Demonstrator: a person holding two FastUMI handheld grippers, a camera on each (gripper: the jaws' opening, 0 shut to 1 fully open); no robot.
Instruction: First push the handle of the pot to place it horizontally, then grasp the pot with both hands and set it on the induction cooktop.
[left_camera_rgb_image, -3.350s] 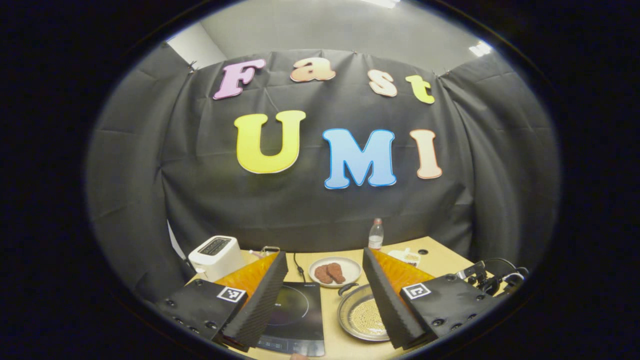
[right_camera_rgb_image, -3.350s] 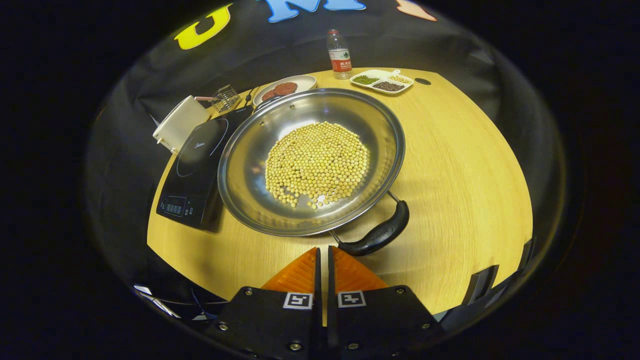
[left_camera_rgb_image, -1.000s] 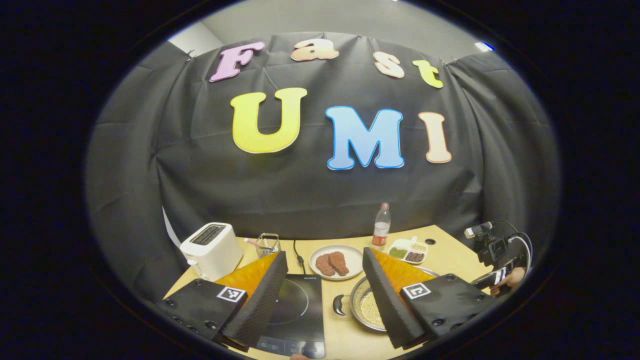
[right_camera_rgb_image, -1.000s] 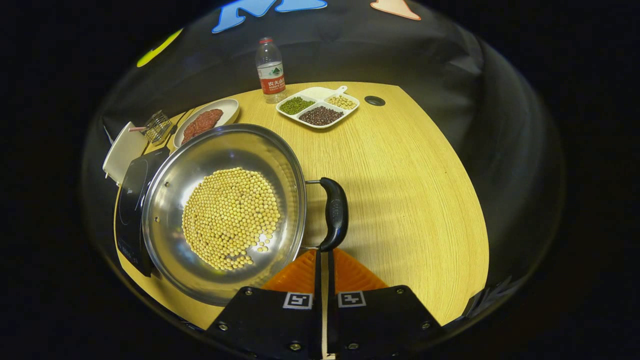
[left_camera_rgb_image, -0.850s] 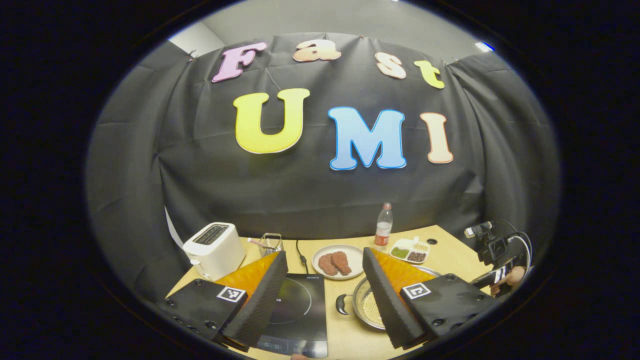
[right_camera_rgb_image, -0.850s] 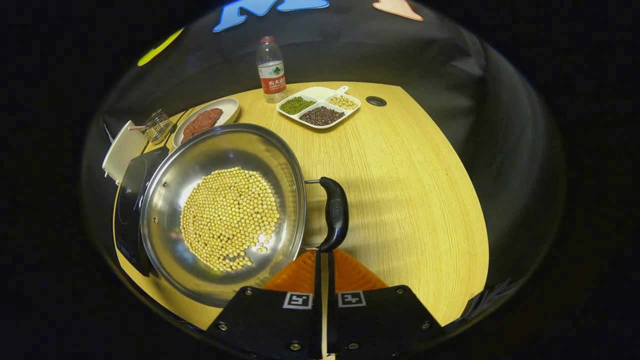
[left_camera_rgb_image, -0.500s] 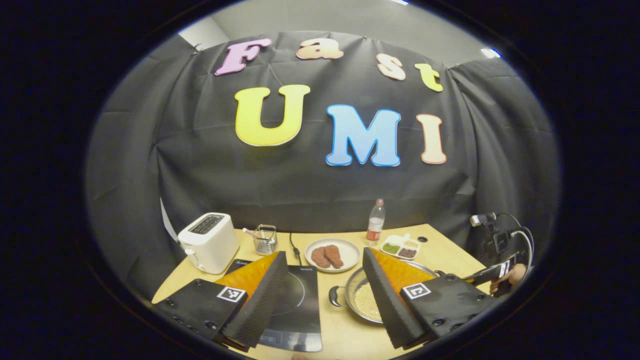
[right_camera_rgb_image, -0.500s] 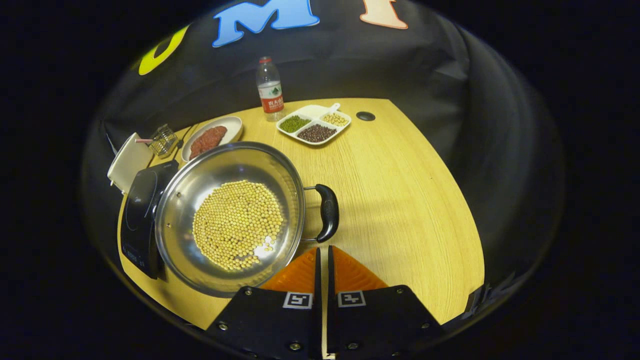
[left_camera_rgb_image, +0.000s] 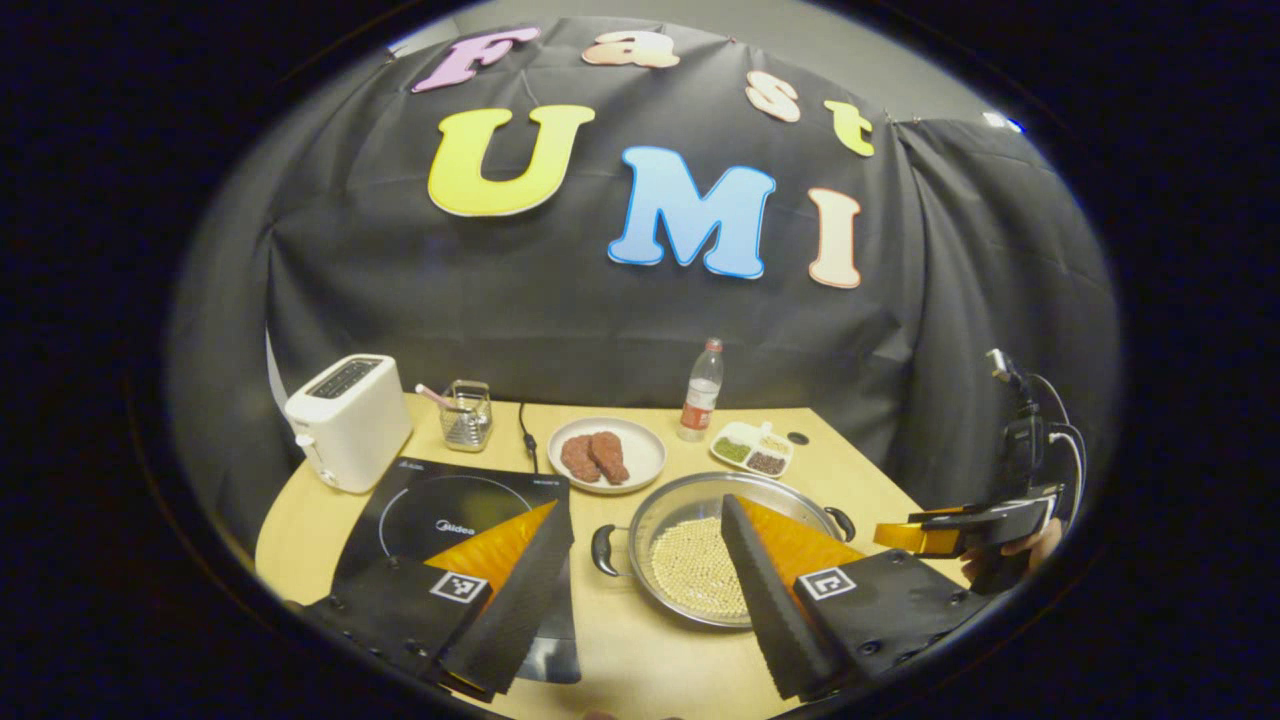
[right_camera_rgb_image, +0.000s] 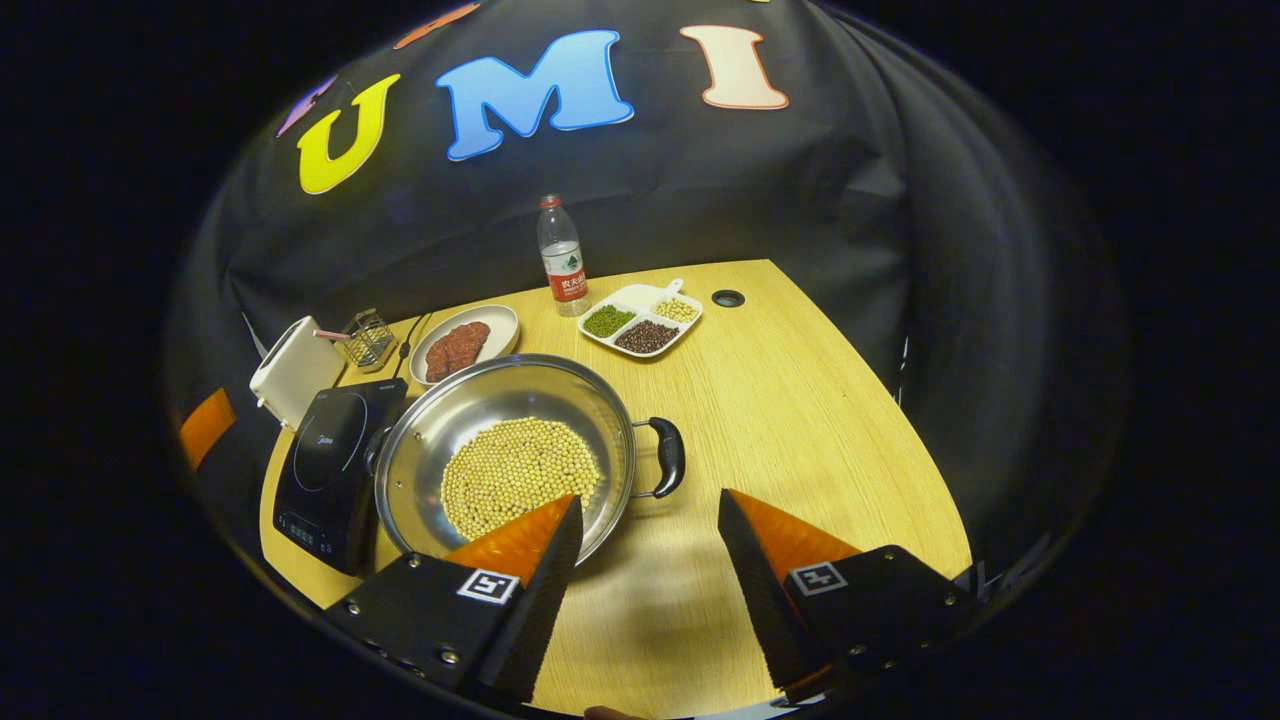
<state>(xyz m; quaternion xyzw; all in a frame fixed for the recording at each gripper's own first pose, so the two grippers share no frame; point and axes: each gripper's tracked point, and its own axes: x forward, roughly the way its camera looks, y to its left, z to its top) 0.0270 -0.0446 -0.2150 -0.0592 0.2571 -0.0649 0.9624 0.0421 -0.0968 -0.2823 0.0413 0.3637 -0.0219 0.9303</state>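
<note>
A steel pot (right_camera_rgb_image: 470, 405) full of soybeans sits on the wooden table, just right of the black induction cooktop (right_camera_rgb_image: 325, 450). Its two black handles point left and right; the right handle (right_camera_rgb_image: 668, 457) lies a little ahead of my right gripper (right_camera_rgb_image: 648, 498), which is open and hangs above the table with nothing between its fingers. In the left gripper view the pot (left_camera_rgb_image: 660, 510) is ahead and to the right, the cooktop (left_camera_rgb_image: 450, 500) to the left. My left gripper (left_camera_rgb_image: 644, 505) is open and hovers near the pot's left handle (left_camera_rgb_image: 603, 550). The right gripper (left_camera_rgb_image: 960, 530) shows at the far right, held by a hand.
At the back of the table stand a white toaster (left_camera_rgb_image: 345, 420), a wire basket (left_camera_rgb_image: 465, 415), a plate of meat (left_camera_rgb_image: 605, 455), a water bottle (left_camera_rgb_image: 700, 390) and a divided dish of beans (left_camera_rgb_image: 750, 455). The table's right half (right_camera_rgb_image: 830, 420) is bare wood.
My right gripper, shut beside the pot's handle, has drawn back, risen and opened. Over the earlier frames the pot turned until its handles lay sideways. The left gripper rose and tilted down.
</note>
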